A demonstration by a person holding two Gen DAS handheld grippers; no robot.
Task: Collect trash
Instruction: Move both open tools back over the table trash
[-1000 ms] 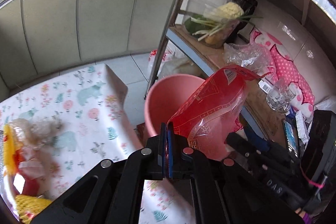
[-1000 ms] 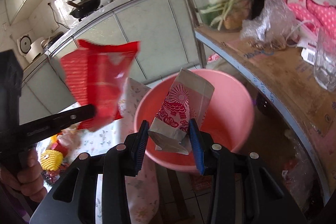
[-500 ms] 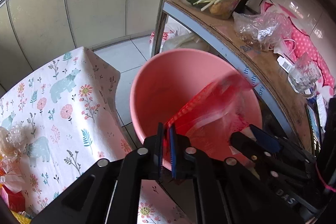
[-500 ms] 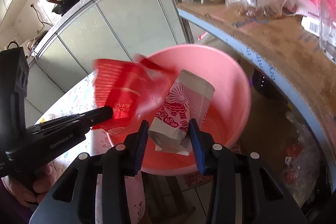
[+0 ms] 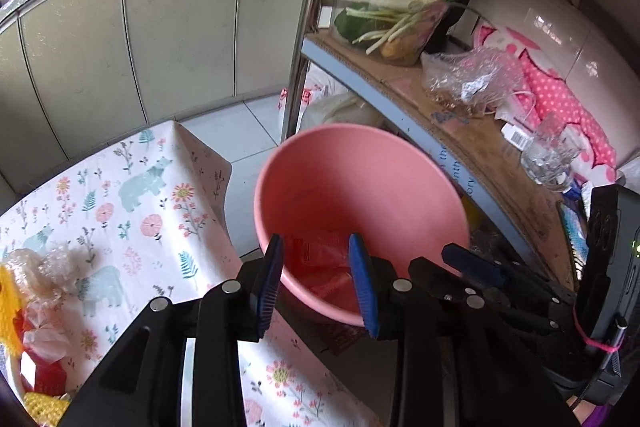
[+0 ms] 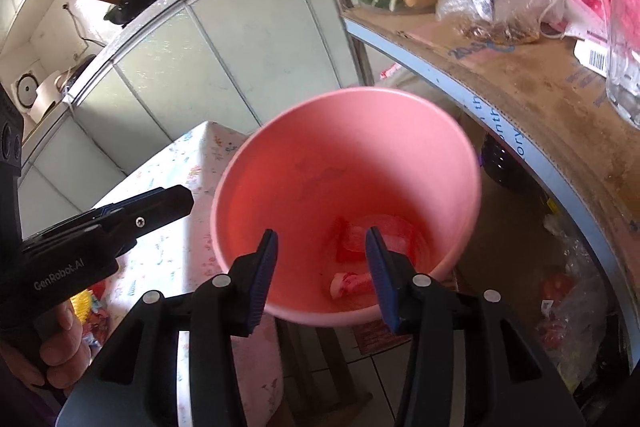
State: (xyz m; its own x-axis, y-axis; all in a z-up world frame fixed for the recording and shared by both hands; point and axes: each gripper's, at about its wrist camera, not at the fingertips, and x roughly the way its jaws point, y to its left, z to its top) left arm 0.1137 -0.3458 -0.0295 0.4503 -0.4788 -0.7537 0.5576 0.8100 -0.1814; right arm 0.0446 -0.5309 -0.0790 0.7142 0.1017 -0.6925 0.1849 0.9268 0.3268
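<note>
— Where's your bucket (image 5: 360, 179)?
— Between the worktop (image 5: 120, 211) on your left and the shelf (image 5: 472, 147) on your right.
— The wrappers (image 6: 376, 239)?
— Inside it, at the bottom.

Both grippers are matte black plastic with blue ribbed pads lining the inner faces of the fingers. The left gripper (image 5: 318, 277) has round silver screws on its linkages; its side view at left of the right wrist frame shows a cross-head screw and grey "GenRobot.AI" lettering. The right gripper (image 6: 322, 271) has the same screws. At lower right of the left wrist frame, its black body carries a pink cord and a green light.
</note>
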